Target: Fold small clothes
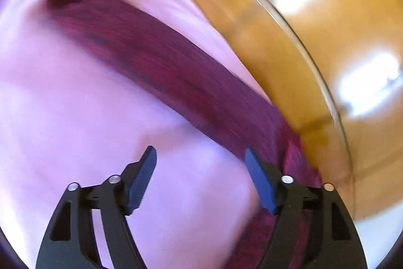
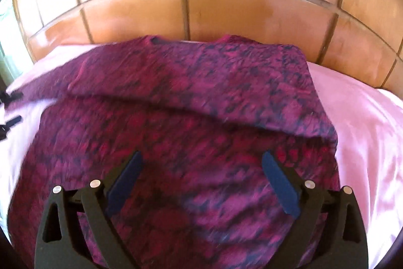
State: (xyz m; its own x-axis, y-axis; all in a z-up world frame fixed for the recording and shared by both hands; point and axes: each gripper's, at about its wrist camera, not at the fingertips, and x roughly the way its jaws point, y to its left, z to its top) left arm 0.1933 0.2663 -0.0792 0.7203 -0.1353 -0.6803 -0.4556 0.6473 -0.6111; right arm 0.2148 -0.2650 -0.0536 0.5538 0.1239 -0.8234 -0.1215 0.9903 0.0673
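A magenta patterned garment (image 2: 191, 97) lies spread on a pale pink cloth (image 2: 360, 117), with a fold line across its middle and its neckline at the far edge. My right gripper (image 2: 201, 160) hovers over its near half, open, with nothing between the fingers. In the left wrist view the same garment (image 1: 156, 59) shows as a blurred dark-red band running from upper left to lower right. My left gripper (image 1: 200, 155) is open above the pink cloth (image 1: 75, 117), its right finger (image 1: 259, 178) close to the garment's edge, holding nothing.
The pink cloth covers a table with a curved glass rim (image 1: 302, 47). Orange-brown floor tiles (image 2: 226, 4) lie beyond it. The left gripper's black fingertips (image 2: 11, 107) poke in at the left edge of the right wrist view.
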